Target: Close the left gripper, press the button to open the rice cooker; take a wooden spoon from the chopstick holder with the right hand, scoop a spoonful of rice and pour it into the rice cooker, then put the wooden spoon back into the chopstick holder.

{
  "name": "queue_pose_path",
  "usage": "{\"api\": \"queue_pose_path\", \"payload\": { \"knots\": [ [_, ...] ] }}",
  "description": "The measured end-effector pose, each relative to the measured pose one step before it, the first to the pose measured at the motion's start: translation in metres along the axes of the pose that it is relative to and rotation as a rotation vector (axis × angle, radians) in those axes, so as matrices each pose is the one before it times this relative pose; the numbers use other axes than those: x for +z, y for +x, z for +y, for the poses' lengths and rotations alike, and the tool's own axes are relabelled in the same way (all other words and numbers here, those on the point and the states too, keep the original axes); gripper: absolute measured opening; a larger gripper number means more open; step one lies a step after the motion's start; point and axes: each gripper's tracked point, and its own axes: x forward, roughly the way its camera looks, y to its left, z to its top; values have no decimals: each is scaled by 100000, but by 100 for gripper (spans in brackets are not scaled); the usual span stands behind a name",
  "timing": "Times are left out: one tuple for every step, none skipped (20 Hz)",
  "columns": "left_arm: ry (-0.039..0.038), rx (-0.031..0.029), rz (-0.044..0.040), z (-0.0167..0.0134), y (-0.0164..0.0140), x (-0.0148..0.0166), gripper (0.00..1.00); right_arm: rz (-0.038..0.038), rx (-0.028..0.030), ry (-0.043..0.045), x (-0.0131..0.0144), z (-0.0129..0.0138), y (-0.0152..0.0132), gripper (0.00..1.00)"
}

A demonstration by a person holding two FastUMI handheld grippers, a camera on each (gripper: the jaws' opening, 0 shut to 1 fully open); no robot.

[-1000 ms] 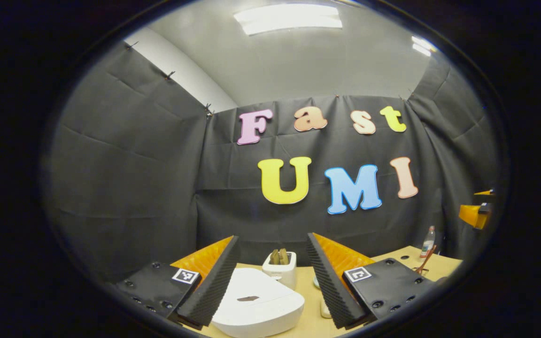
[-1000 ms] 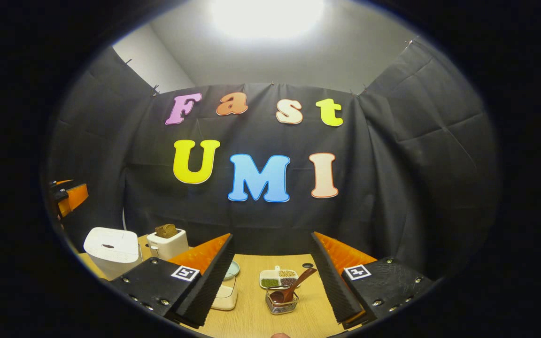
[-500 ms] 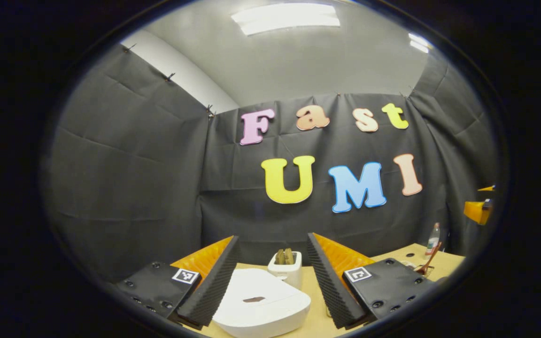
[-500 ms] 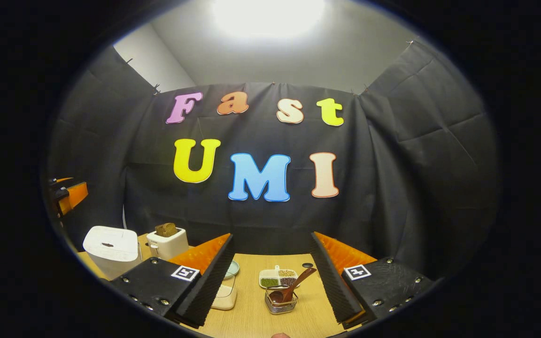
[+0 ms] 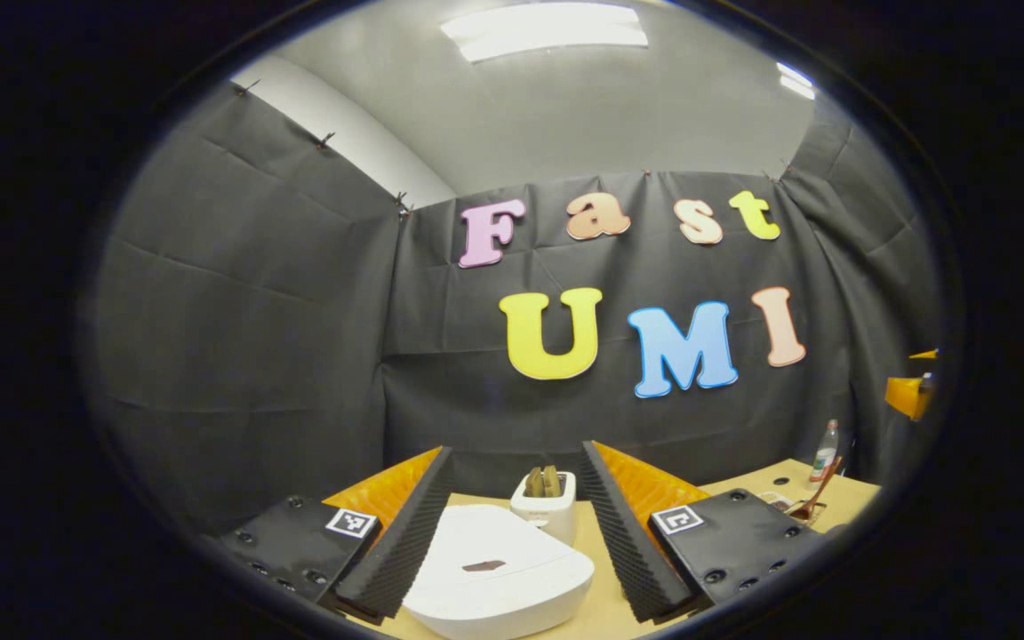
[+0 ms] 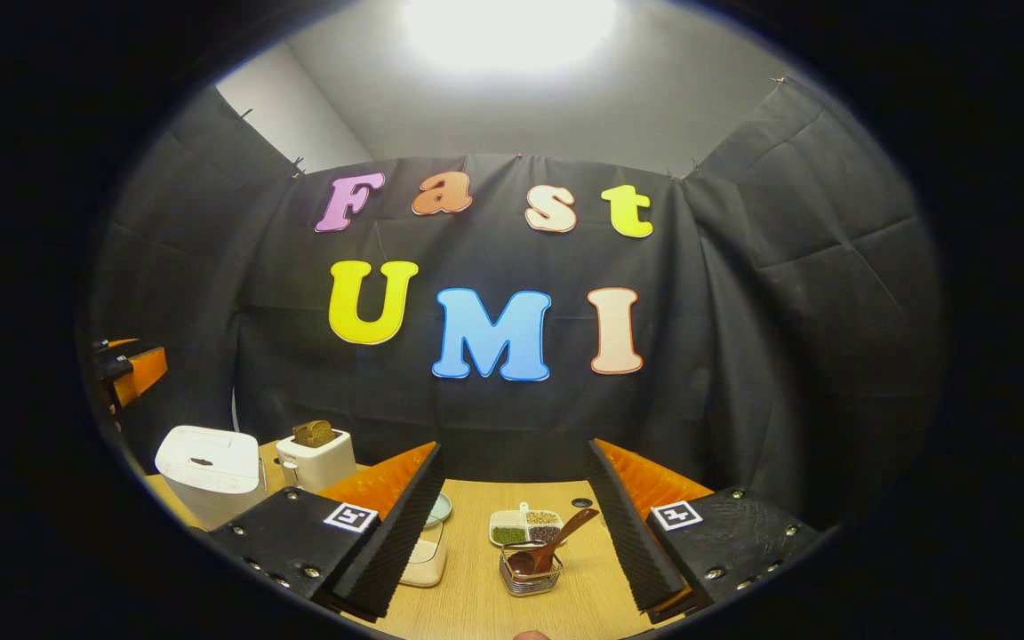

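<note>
Left gripper (image 5: 516, 516): fingers spread wide, holding nothing, hanging above the rice cooker (image 5: 499, 569), which sits at 6 o'clock in the left gripper view with its lid down.
Right gripper (image 6: 516, 524): fingers spread, empty, above the table (image 6: 468, 604), pointed at the spoon holder.
Risk, button: the fingers are not yet pressed together; going down open, they would likely straddle the dark button (image 5: 484, 565) on the lid and miss it.
Risk, cooker: an off-centre push could slide the light cooker toward the toaster (image 5: 546, 505) just behind it at 12 o'clock.
Risk, spoon: the wooden spoon (image 6: 552, 542) leans out of its holder toward 1 o'clock; a sideways grab could tip the small holder.
Holder (image 6: 530, 571): a small wire and glass basket at 6 o'clock in the right gripper view, with the spoon's bowl down inside.
Divided dish (image 6: 525, 527): just behind the holder, green, tan and dark grains in separate sections.
Toaster slots: brown bread slices stand up in them.
Rice: I cannot tell which container holds it.
</note>
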Motion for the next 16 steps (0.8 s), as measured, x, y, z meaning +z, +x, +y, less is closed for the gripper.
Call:
{"api": "queue_pose_path", "payload": {
  "knots": [
    [-355, 864, 562, 439, 439, -123, 97, -175, -56, -55, 109, -23, -12, 96],
    [-347, 925, 719, 338, 305, -268, 98, -152, -128, -98, 37, 2, 69, 96],
    [-343, 1204, 541, 508, 327, -153, 92, -155, -125, -177, 88, 18, -23, 96],
    [-271, 1149, 398, 610, 134, -258, 86, -60, -140, -194, -40, -42, -43, 96],
    [-147, 1372, 296, 441, 298, 62, 80, -7, -180, -141, 40, -57, -16, 96],
    [63, 1433, -1, 626, 317, 24, 65, -143, -194, -38, 46, -77, -92, 96],
    [405, 1212, -184, 366, 222, 195, 51, -111, -267, 17, 72, -31, -48, 96],
    [628, 953, -98, 213, 185, -42, 43, -35, -265, 47, -109, -137, 10, 96],
    [534, 885, -125, 257, 170, 40, 33, 16, -308, 21, 44, -68, 7, 96],
    [933, 1199, 223, 398, -2, -149, 23, -15, -222, -5, -45, 11, 15, 96],
    [33, 277, -84, 131, 545, -24, 19, 148, -355, -64, -33, -102, 9, 96],
    [72, 1006, 390, 262, -190, -128, 13, 121, -151, -43, -77, -48, -32, 96],
    [0, -861, 708, -185, 147, -86, 12, 98, -257, -79, 10, -29, -80, 96],
    [-109, -1216, 680, -294, 179, -313, 8, 163, -156, -41, -121, -45, -20, 96],
    [-219, -1343, 1008, -235, 159, -389, 12, 128, -1, -36, -17, 53, -41, 96],
    [-421, -1156, 1645, -142, 450, -830, 12, 158, -160, -138, -89, -78, 9, 96]
  ]
}}
